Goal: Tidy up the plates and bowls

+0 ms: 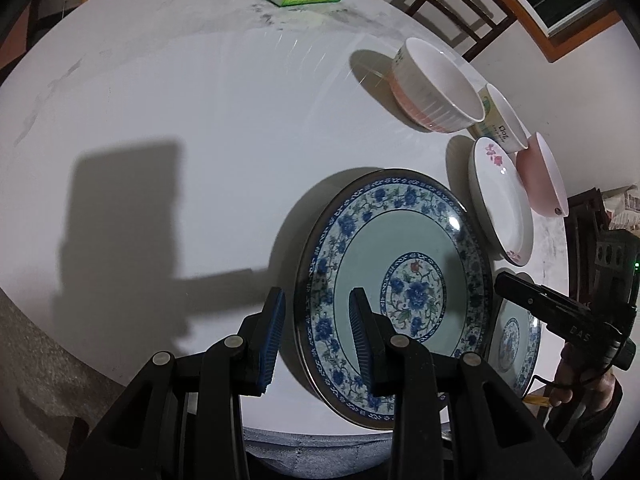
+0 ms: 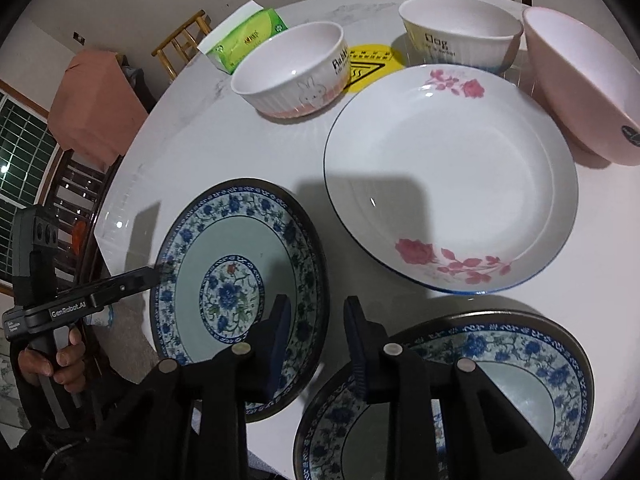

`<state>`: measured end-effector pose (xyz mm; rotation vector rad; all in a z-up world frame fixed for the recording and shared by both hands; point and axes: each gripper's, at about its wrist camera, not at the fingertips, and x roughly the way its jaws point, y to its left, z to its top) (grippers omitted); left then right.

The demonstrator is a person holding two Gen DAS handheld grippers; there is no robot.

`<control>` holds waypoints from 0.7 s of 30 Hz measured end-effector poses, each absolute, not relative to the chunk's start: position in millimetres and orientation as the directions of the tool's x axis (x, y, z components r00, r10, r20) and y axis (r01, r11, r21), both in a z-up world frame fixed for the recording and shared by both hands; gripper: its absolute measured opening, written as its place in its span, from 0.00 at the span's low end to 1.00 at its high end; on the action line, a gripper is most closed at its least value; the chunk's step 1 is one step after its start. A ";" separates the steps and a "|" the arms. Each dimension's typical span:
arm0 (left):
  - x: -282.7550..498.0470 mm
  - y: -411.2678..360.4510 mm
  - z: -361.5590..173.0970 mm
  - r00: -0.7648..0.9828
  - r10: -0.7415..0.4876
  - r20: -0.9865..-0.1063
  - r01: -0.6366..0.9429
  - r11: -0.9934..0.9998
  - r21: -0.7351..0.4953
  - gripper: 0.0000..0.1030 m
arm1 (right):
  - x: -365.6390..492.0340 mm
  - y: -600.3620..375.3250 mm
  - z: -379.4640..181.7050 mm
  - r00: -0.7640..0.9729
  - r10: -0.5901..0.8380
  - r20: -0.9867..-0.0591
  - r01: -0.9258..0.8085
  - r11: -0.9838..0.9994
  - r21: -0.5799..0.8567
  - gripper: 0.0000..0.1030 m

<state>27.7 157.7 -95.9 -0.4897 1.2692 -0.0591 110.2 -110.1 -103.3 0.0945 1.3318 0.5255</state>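
1. The left gripper (image 1: pixel 318 330) points steeply down at the white round table (image 1: pixel 200 128). Its jaws stand partly apart, straddling the near-left rim of a round blue-and-white floral porcelain plate (image 1: pixel 396 284): one blue pad hangs outside the rim and the other over the plate's pale green well. Whether either pad touches the rim cannot be told.
2. The right gripper (image 2: pixel 316 338) also points down, its jaws narrowly apart with nothing between them. They hang over the gap between that first floral plate (image 2: pixel 240 280), to their left, and a second, matching blue-and-white floral plate (image 2: pixel 500 384), to their right and nearer the table's edge.
3. Just beyond the right gripper lies a shallow white dish with pink roses (image 2: pixel 448 176), standing apart from both floral plates.
4. Further ahead stand three bowls: a white ribbed bowl with a rabbit drawing and a pink base (image 2: pixel 292 72) to the left, a white and yellow bowl with black lettering (image 2: pixel 460 36) in the middle, and a plain pink bowl (image 2: pixel 580 84) to the right.
5. A yellow round sticker (image 2: pixel 372 66) lies on the table between the first two bowls.
6. A green tissue pack (image 2: pixel 248 38) sits beyond the rabbit bowl.
7. A person's hand (image 2: pixel 60 360) holds the left gripper's handle at the table's edge.
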 end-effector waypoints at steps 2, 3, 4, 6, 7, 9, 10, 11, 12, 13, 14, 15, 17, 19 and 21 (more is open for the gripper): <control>28.7 158.0 -99.3 0.306 -0.315 -0.899 -0.223 0.894 -0.389 0.28 | 111.8 -108.0 -104.7 0.128 0.419 -0.899 -0.310 0.878 0.364 0.27; 29.0 158.0 -100.7 0.303 -0.315 -0.900 -0.225 0.893 -0.389 0.28 | 112.3 -107.0 -105.1 0.126 0.416 -0.901 -0.311 0.879 0.363 0.27; 29.3 157.9 -102.2 0.300 -0.317 -0.900 -0.224 0.893 -0.390 0.28 | 113.4 -105.9 -106.1 0.123 0.415 -0.901 -0.311 0.879 0.362 0.25; 29.7 157.7 -104.3 0.296 -0.322 -0.899 -0.222 0.892 -0.393 0.23 | 115.4 -104.2 -108.0 0.116 0.419 -0.901 -0.313 0.876 0.367 0.22; 29.8 158.1 -105.4 0.294 -0.326 -0.898 -0.223 0.891 -0.396 0.20 | 116.6 -103.5 -108.9 0.113 0.416 -0.902 -0.311 0.877 0.366 0.21; 29.9 158.7 -106.9 0.290 -0.330 -0.898 -0.224 0.889 -0.399 0.18 | 118.1 -101.9 -110.0 0.110 0.416 -0.902 -0.313 0.876 0.366 0.21; 29.6 158.5 -107.9 0.288 -0.330 -0.899 -0.222 0.890 -0.398 0.18 | 118.4 -101.2 -110.7 0.108 0.416 -0.903 -0.313 0.876 0.366 0.21; 29.7 157.9 -108.9 0.285 -0.330 -0.900 -0.220 0.891 -0.396 0.17 | 118.5 -100.4 -111.6 0.108 0.414 -0.904 -0.313 0.877 0.365 0.21; 29.6 158.3 -110.6 0.280 -0.332 -0.901 -0.220 0.891 -0.396 0.17 | 118.2 -100.5 -111.5 0.107 0.415 -0.903 -0.313 0.876 0.366 0.21; 29.7 158.5 -111.8 0.277 -0.334 -0.901 -0.219 0.891 -0.398 0.14 | 118.5 -100.0 -111.4 0.104 0.420 -0.901 -0.315 0.874 0.371 0.21; 30.4 157.7 -113.0 0.276 -0.337 -0.900 -0.218 0.890 -0.401 0.15 | 119.0 -96.9 -112.6 0.103 0.419 -0.902 -0.314 0.874 0.371 0.20; 30.6 158.1 -113.6 0.276 -0.340 -0.899 -0.219 0.889 -0.403 0.15 | 119.2 -95.9 -113.0 0.102 0.418 -0.903 -0.313 0.875 0.370 0.20; 31.1 157.8 -113.4 0.278 -0.339 -0.899 -0.211 0.891 -0.402 0.15 | 118.6 -92.3 -114.4 0.100 0.415 -0.904 -0.316 0.875 0.366 0.17; 32.1 156.6 -113.5 0.281 -0.337 -0.899 -0.199 0.896 -0.398 0.15 | 117.5 -90.4 -115.0 0.102 0.406 -0.908 -0.318 0.878 0.357 0.15; 32.4 156.0 -113.2 0.283 -0.331 -0.900 -0.189 0.901 -0.391 0.15 | 115.0 -88.8 -114.1 0.108 0.404 -0.908 -0.315 0.881 0.354 0.15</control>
